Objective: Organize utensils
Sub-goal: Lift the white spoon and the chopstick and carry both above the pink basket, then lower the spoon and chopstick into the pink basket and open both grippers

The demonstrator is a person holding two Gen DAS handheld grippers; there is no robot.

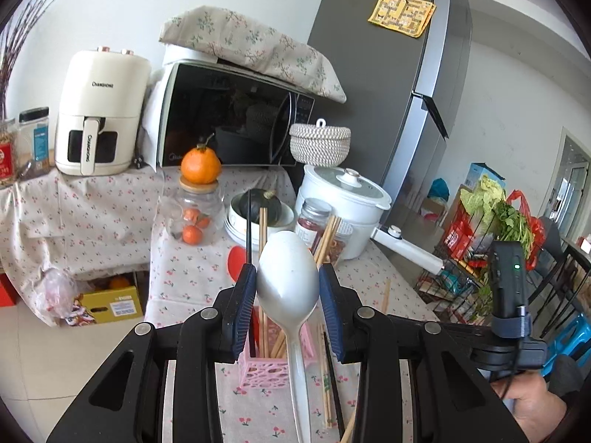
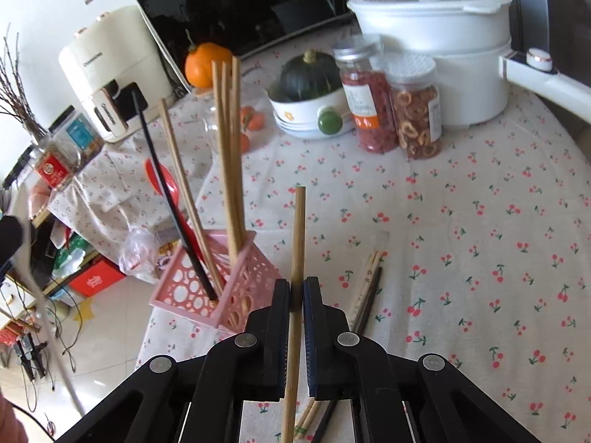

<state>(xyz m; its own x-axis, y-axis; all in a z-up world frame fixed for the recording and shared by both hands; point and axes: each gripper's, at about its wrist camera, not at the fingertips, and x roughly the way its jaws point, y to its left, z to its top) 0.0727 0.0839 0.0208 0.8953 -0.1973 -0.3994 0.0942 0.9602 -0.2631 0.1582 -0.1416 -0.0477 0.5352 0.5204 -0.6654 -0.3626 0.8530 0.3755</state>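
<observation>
Right, my left tongs [image 1: 287, 280] are closed onto a white spoon [image 1: 288, 273], pads pressed to either side of its bowl; the bowl points up and the handle runs down toward the camera. Below and just behind it sits the pink holder [image 1: 264, 367] on the desk [image 1: 192, 280], near the desk's left edge, with wooden chopsticks and one black chopstick standing in it. More chopsticks [image 1: 327, 376] lie flat on the cherry-print cloth just right of the holder.

My right tongs [image 2: 296, 291] are clamped on a single wooden chopstick [image 2: 298, 240], held nearly upright, tip above the pads and the rest passing down between them. In the right wrist view the pink holder [image 2: 236, 284] is just left of the tongs, tilted by the lens, holding several wooden chopsticks [image 2: 229, 147], a black chopstick [image 2: 166, 192] and a red spoon [image 2: 162, 181]. Loose chopsticks [image 2: 369, 284], light and dark ones, lie on the cloth just right of the tongs.

Further back on the desk: bowl with a dark squash [image 2: 310, 74], two jars [image 2: 391, 103], white cooker [image 2: 443, 44], microwave [image 1: 229, 118], air fryer [image 1: 99, 110].
</observation>
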